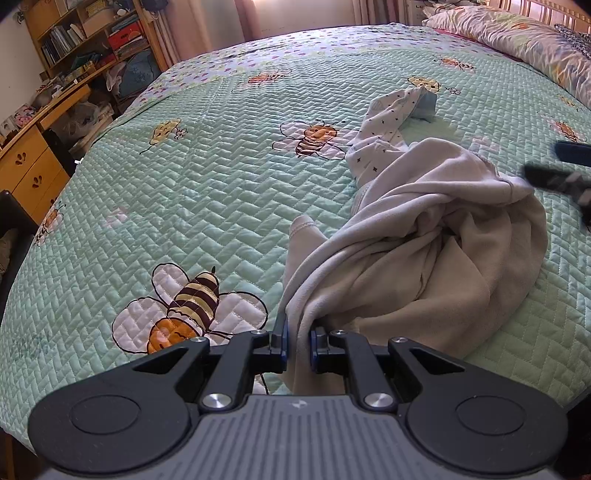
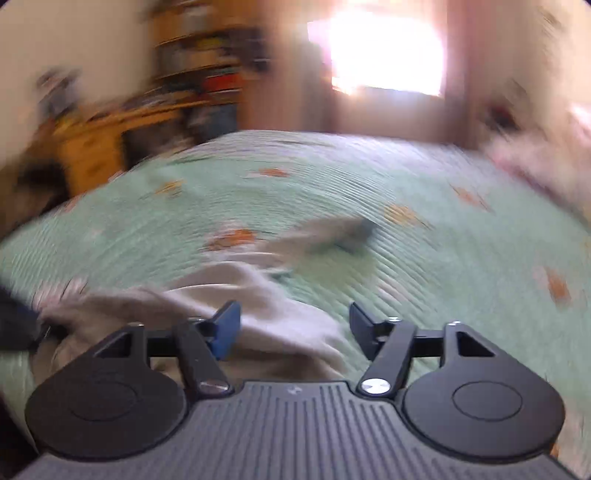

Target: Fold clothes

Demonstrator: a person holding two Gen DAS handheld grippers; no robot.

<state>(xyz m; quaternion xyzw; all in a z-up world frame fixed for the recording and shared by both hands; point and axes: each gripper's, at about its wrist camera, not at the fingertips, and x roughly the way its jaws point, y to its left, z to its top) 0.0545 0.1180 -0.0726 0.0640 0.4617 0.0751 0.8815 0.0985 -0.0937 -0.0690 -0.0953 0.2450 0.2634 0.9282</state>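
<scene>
A crumpled cream garment (image 1: 436, 251) lies on the green bee-print quilt (image 1: 184, 192). My left gripper (image 1: 298, 336) is shut on a bunched edge of it at the near side. A white star-print garment (image 1: 384, 133) with a blue cuff lies just beyond it. My right gripper (image 1: 554, 166) shows at the right edge of the left wrist view, beside the cream garment's far edge. In the blurred right wrist view my right gripper (image 2: 294, 325) is open and empty, hovering over the cream garment (image 2: 266, 317).
A floral pillow (image 1: 517, 33) lies at the head of the bed, far right. A wooden desk (image 1: 33, 162) and bookshelf (image 1: 85, 33) stand along the left side of the bed. The quilt spreads wide to the left of the clothes.
</scene>
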